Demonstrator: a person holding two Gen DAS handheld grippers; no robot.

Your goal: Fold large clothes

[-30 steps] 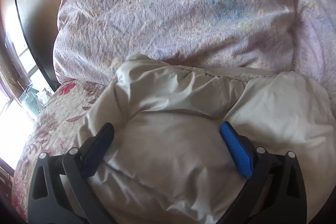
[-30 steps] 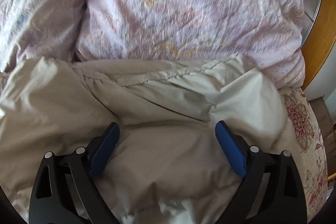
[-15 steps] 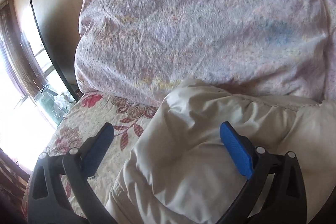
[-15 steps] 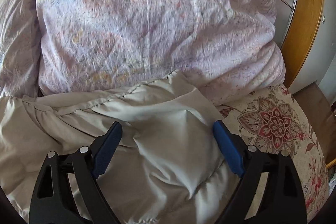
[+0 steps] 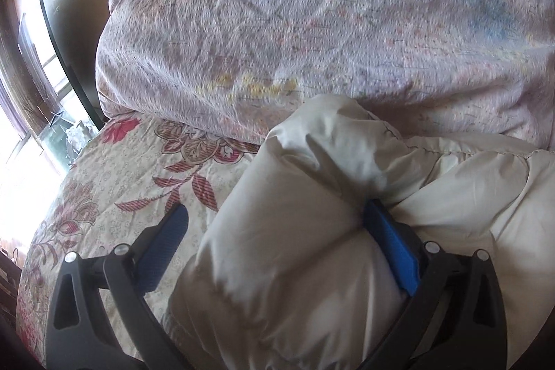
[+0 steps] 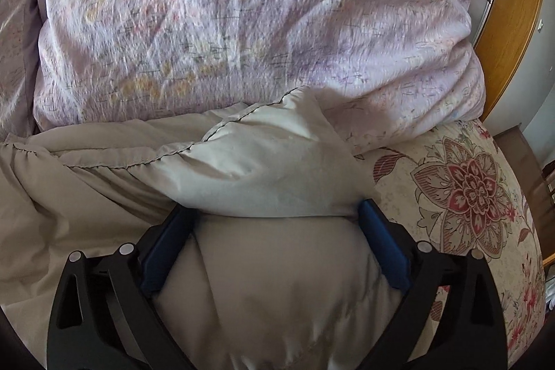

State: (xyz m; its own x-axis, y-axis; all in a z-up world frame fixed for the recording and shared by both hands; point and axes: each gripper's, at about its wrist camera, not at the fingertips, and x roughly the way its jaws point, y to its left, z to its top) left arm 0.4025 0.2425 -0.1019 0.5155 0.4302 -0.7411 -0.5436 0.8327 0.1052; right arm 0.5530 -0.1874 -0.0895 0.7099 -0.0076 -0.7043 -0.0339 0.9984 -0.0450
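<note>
A puffy beige padded garment lies on the flowered bedspread. In the left wrist view my left gripper is wide open over the garment's left end; the fabric bulges between the blue pads and touches the right pad. In the right wrist view my right gripper is wide open over the garment's right corner, with the fabric filling the gap between both pads.
A big lilac flowered duvet is heaped just behind the garment, and shows in the right wrist view too. A window lies to the left. A wooden wardrobe stands at the right. Bedspread shows right of the garment.
Both grippers have moved outward, the left to the garment's left end and the right to its right corner, and closer to the fabric. Both stay open.
</note>
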